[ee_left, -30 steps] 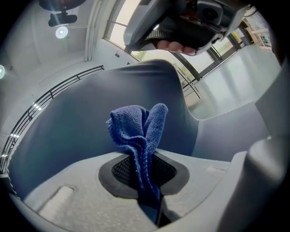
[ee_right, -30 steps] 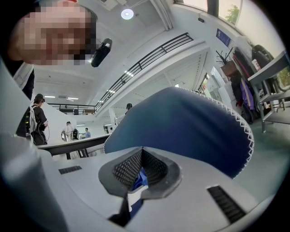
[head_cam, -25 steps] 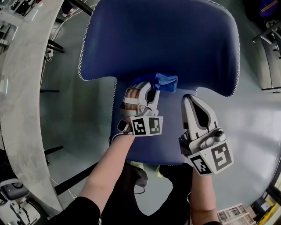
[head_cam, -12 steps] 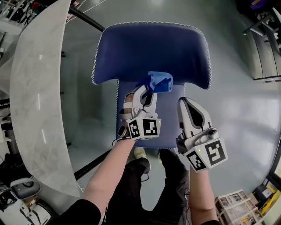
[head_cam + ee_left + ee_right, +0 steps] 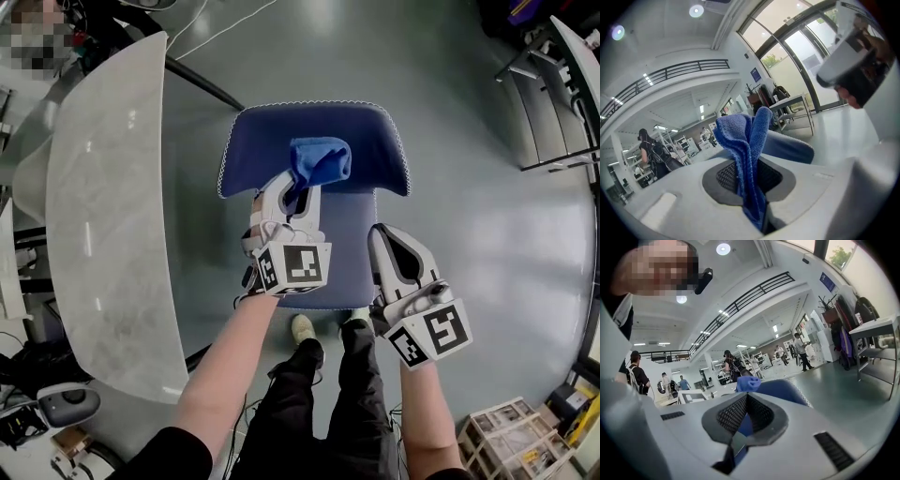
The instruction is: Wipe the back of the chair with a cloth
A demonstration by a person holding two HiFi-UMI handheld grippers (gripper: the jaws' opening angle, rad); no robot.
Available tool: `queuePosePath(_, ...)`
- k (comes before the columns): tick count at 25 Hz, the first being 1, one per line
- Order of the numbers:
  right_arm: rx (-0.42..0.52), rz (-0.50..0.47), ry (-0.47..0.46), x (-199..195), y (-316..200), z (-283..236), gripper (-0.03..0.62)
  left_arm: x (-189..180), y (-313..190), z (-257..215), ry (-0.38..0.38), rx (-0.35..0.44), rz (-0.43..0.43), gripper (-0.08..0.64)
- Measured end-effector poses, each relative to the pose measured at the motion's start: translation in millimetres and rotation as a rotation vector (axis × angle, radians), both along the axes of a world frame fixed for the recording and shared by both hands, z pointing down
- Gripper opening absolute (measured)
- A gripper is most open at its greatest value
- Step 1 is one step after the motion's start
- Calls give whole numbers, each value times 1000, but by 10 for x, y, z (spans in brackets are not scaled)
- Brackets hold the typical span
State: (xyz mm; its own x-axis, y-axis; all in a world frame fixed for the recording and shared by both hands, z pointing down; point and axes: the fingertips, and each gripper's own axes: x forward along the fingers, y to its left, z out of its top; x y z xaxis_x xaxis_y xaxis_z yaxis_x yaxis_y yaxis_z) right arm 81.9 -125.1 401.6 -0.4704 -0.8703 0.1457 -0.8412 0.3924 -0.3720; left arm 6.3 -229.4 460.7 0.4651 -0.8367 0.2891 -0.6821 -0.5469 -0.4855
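Note:
In the head view a blue padded chair point(image 5: 370, 141) stands below me, its back farthest from me and its seat nearer. My left gripper point(image 5: 298, 194) is shut on a folded blue cloth point(image 5: 320, 160), which hangs over the chair's back; I cannot tell whether it touches. The left gripper view has the cloth point(image 5: 749, 140) pinched between the jaws and sticking up, with the chair point(image 5: 790, 146) behind it. My right gripper point(image 5: 382, 234) hovers at the seat's right edge, shut and empty. The right gripper view looks over its jaws point(image 5: 740, 430) at the chair point(image 5: 783, 391) and the cloth point(image 5: 748, 383).
A long curved white table point(image 5: 103, 216) runs down the left side. My legs and shoes point(image 5: 302, 330) stand just behind the seat. Metal racks point(image 5: 553, 84) are at the upper right and boxes point(image 5: 511, 450) at the lower right. Grey floor surrounds the chair.
The head view has drawn back and up, so the chair looks much smaller and farther off. Both grippers rose with it, and the left one kept hold of the cloth.

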Motion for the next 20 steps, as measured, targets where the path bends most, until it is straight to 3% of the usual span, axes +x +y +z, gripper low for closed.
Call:
queuePosePath(3,22,-2,-12,111,60,-190,14,111,-243,-535,10,63,-12,61)
queuePosePath(6,26,-7,-24,156,-35,-189,14,242,-558,-723,-6,92,-8,61)
queuePosePath(14,-20,-30,-44,455,-124,315,14,680,-706,-112,-97,104,5,61)
queuePosePath(20,-37,-6,-58,720,-148,683,14,856,-569,117,-145,250,17,61)
